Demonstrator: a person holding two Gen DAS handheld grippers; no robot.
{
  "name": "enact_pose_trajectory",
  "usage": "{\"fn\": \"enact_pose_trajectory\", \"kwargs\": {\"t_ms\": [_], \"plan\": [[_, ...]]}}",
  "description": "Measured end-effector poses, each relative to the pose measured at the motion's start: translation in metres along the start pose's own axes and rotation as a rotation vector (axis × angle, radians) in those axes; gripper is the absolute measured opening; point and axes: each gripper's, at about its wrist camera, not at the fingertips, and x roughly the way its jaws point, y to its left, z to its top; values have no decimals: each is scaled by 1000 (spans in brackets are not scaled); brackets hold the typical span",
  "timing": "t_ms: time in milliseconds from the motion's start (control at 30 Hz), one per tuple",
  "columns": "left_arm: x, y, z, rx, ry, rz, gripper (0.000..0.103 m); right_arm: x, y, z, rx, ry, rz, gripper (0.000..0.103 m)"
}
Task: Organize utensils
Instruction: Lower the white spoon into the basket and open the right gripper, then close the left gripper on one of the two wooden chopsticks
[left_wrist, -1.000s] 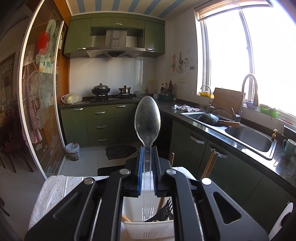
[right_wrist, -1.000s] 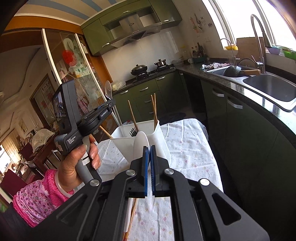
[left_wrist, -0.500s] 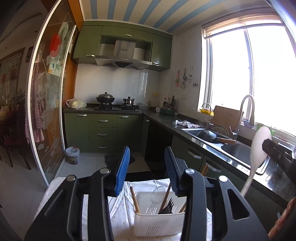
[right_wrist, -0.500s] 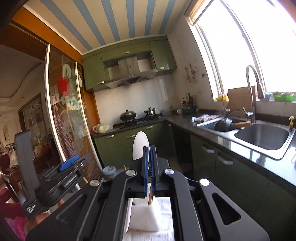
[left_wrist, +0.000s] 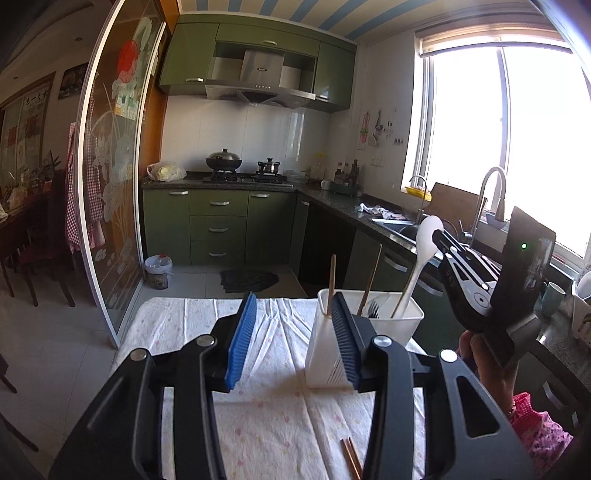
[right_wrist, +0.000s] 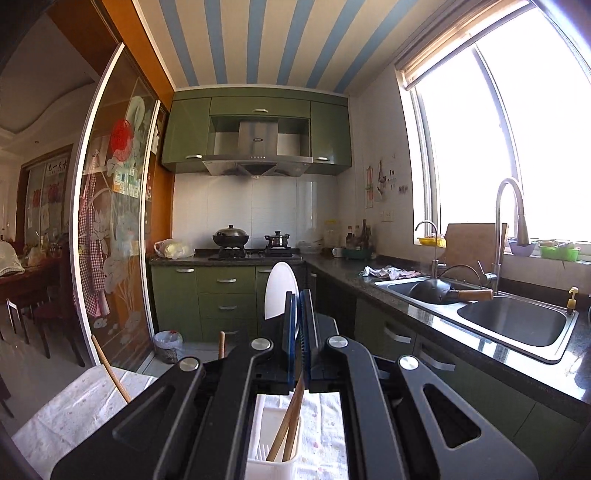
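Overhead, the white spoon (right_wrist: 279, 291) sticks up, pinched in the right claw (right_wrist: 299, 321).

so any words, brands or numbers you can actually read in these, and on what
None can be read for sure.
Range hood: small badge, too small to read.
Framed sign on the far left wall: characters, blurred.
Right hand-held gripper body, seen from the left wrist: white marking, not legible.
Wall notes by the window: too small.

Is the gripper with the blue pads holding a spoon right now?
No, the left gripper is open with nothing between its pads; the white spoon is clamped in the right gripper.
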Motion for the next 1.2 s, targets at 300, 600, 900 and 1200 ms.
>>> {"fn": "enact_pose_trajectory", "kwargs": {"t_ms": [300,600,900,1200], "plan": [[27,11,-44,-23,329,5,41,-12,-1,-20,-51,11,-11,50],[81,-32,-116,-81,811,-72,40,-91,-28,-17,4,246,60,65],[111,-62,-148,-71,1043,46,40,-135,-82,-55,118,479,162,65],[123,-74,-158,-61,1101,138,40,-156,-114,-65,166,518,196,66]]}}
